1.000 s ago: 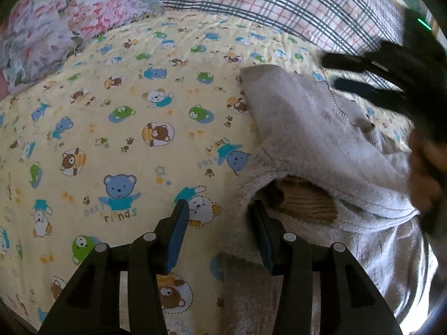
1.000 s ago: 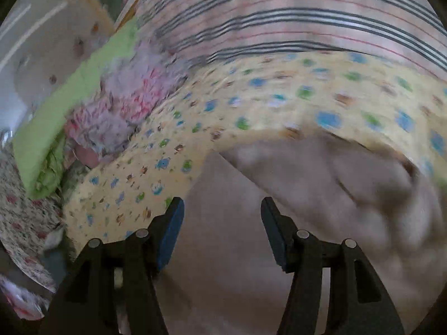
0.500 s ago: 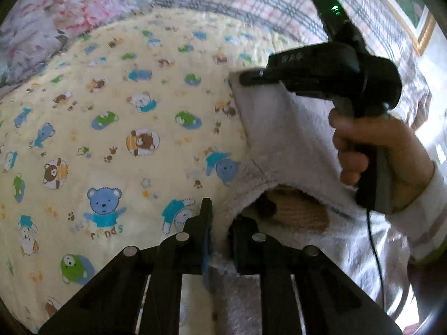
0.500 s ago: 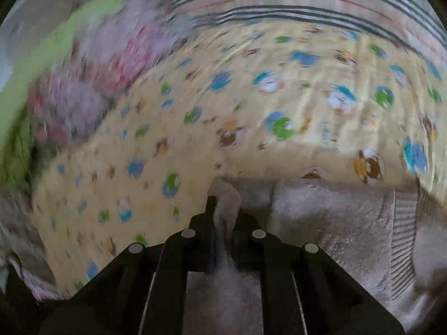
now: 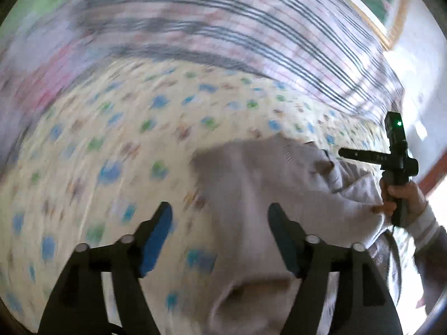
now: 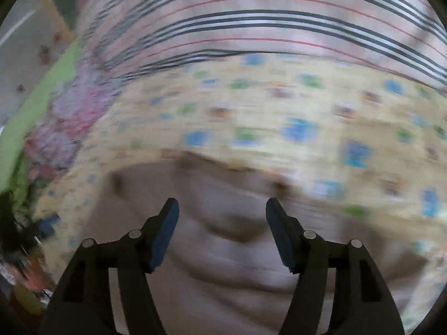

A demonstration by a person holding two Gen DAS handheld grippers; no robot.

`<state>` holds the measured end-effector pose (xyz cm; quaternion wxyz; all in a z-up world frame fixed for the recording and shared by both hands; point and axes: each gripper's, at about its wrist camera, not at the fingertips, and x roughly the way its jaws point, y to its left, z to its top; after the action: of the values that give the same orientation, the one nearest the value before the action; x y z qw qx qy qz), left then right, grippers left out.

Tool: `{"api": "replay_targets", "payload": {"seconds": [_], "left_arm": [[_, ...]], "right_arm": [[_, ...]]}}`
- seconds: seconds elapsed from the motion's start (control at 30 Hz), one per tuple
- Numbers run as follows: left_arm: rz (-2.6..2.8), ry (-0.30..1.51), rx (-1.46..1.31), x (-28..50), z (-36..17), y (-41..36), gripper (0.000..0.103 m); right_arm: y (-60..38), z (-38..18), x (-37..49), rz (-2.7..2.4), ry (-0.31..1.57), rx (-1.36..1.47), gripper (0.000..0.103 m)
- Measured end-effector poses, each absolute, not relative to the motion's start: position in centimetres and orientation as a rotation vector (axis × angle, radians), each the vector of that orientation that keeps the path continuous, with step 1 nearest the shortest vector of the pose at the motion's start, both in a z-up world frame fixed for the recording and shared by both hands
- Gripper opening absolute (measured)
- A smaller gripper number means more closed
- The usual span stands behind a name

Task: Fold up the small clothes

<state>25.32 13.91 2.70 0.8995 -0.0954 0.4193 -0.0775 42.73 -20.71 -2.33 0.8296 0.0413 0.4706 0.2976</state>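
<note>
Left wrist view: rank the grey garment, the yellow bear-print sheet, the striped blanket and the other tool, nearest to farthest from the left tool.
1. Grey garment: directly under the open left tool, toward its right finger.
2. Yellow bear-print sheet: beneath and ahead, mostly left.
3. Right tool: far right, beyond the garment's edge; its order against the sheet's far part is unclear.
4. Striped blanket: across the top, past the sheet.

No legible text or labels.
</note>
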Motion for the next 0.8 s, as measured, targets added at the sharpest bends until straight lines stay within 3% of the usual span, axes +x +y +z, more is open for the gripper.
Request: {"api": "replay_targets", "payload": {"seconds": [0.17,0.3,0.43,0.57,0.6,0.67,0.7,0.73,0.8], "left_arm": [[-0.338,0.945,0.033,33.8,2.4,9.5,0.082],[-0.333,1.063,0.218,39.2,-0.9,7.1,0.082],[-0.339,1.137,0.291,41.5,-3.7,6.8,0.082],[-0.356,1.140,0.278,41.9,-5.0,7.2,0.084],[-0.358,1.131,0.268,41.8,-5.1,7.3,0.080],[-0.383,1.113,0.262,41.4,-4.9,7.2,0.060],[-0.402,1.097,0.265,40.8,-4.5,7.0,0.037],[-0.410,1.088,0.272,40.5,-4.3,6.7,0.009],[-0.370,1.070,0.313,40.2,-3.7,5.9,0.008]], "right_arm": [[-25.3,-4.0,44.4,0.593,1.055,-0.031,0.070],[-24.1,-4.7,44.7,0.668,1.034,-0.183,0.071],[-23.4,-5.4,45.5,0.676,0.996,-0.319,0.071],[-24.3,-7.1,46.4,0.751,1.078,-0.320,0.071],[-24.6,-7.4,46.3,0.758,1.077,-0.327,0.070],[-24.5,-7.6,45.9,0.746,1.064,-0.352,0.047],[-24.6,-7.4,45.9,0.716,1.061,-0.350,0.014],[-25.0,-7.2,46.0,0.715,1.074,-0.295,0.007],[-25.2,-6.9,45.7,0.693,1.062,-0.270,0.006]]}}
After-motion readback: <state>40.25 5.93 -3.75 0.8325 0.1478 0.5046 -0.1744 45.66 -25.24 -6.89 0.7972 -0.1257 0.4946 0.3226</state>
